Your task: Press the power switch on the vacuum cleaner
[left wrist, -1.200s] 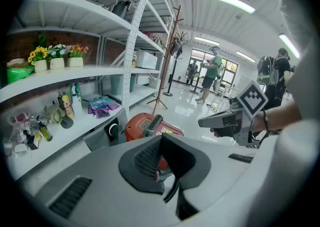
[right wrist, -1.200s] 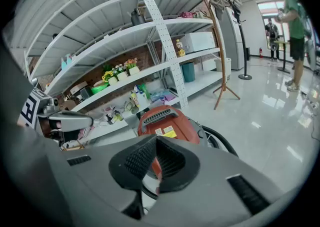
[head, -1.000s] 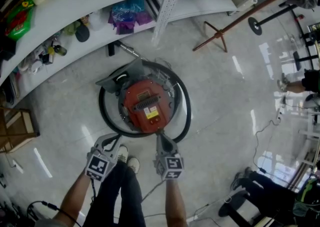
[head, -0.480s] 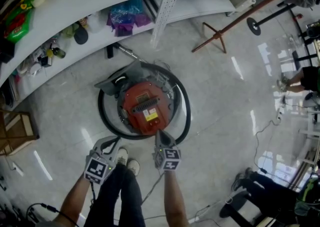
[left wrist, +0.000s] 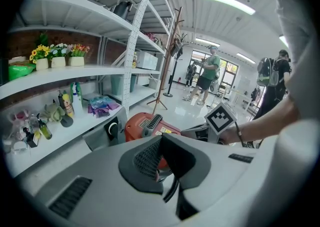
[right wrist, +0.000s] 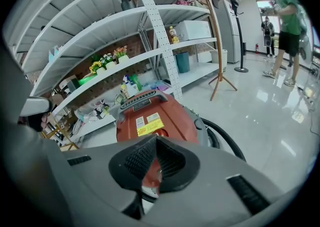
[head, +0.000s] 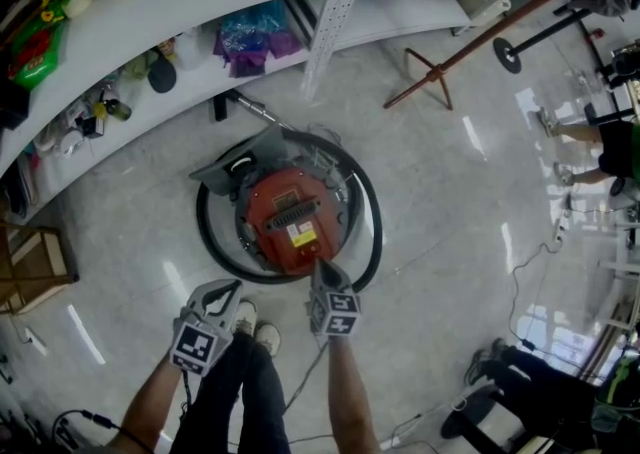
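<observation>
A round red vacuum cleaner (head: 290, 212) stands on the floor inside a loop of its black hose (head: 372, 217). It has a black handle grille and a yellow label on top. My right gripper (head: 320, 265) is shut, and its tip is at the vacuum's near edge. In the right gripper view the red body (right wrist: 150, 116) fills the space just beyond the shut jaws (right wrist: 156, 141), which hide any switch beneath them. My left gripper (head: 226, 288) hangs shut over the bare floor to the near left of the vacuum. In the left gripper view the vacuum (left wrist: 145, 123) lies past the jaws (left wrist: 161, 138).
White shelves (head: 150, 12) with bottles, bags and flower pots curve behind the vacuum. A wooden coat stand (head: 440, 62) leans at the back right. My own shoes (head: 255, 327) are below the grippers. A cable (head: 520, 272) runs across the floor at the right, where people stand.
My right gripper has edged forward, bringing its tip onto the vacuum's near edge. The left gripper has dropped back slightly.
</observation>
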`<state>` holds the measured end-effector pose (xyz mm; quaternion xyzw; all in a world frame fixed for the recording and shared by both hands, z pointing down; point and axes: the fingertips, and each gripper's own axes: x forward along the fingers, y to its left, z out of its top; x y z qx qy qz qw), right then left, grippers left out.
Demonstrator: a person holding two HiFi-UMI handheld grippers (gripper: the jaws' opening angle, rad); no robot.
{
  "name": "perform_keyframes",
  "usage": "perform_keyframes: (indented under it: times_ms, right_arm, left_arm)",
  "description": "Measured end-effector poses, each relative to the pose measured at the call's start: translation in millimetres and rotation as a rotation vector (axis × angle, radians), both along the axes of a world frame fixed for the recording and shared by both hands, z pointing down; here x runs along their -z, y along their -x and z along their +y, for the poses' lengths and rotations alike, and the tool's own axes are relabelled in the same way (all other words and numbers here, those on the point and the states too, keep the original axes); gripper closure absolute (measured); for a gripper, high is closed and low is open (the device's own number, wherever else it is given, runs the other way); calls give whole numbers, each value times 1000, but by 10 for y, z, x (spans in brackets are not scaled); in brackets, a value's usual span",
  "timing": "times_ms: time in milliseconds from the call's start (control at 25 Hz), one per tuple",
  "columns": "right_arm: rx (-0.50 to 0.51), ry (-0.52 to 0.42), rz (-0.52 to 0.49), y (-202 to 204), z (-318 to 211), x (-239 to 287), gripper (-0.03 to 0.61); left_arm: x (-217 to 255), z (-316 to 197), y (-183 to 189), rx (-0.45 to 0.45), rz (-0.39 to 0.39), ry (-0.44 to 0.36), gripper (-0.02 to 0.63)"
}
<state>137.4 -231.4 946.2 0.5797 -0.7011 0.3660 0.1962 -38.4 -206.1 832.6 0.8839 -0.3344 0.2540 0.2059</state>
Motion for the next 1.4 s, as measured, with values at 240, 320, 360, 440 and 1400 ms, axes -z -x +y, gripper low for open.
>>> perform_keyframes:
  times_ms: [240, 320, 360, 440, 1400]
  right_arm:
    - [-8, 10, 5, -14, -64, -69, 566]
    - [-11, 7, 2, -13, -97, -82, 566]
    - [-11, 9, 6, -25, -103, -109, 566]
    - [-8, 7, 5, -16, -132, -105, 566]
    - [-8, 26, 32, -51, -146, -159, 566]
  left_arm:
    - [12, -9, -2, -3, -1, -2, 607]
    - [7, -15, -2, 0, 0, -2, 607]
    - [3, -17, -2, 1, 1, -2, 607]
    - [-4, -13, 0, 0, 2, -1, 607]
    - [-60, 7, 50, 4, 0, 15, 607]
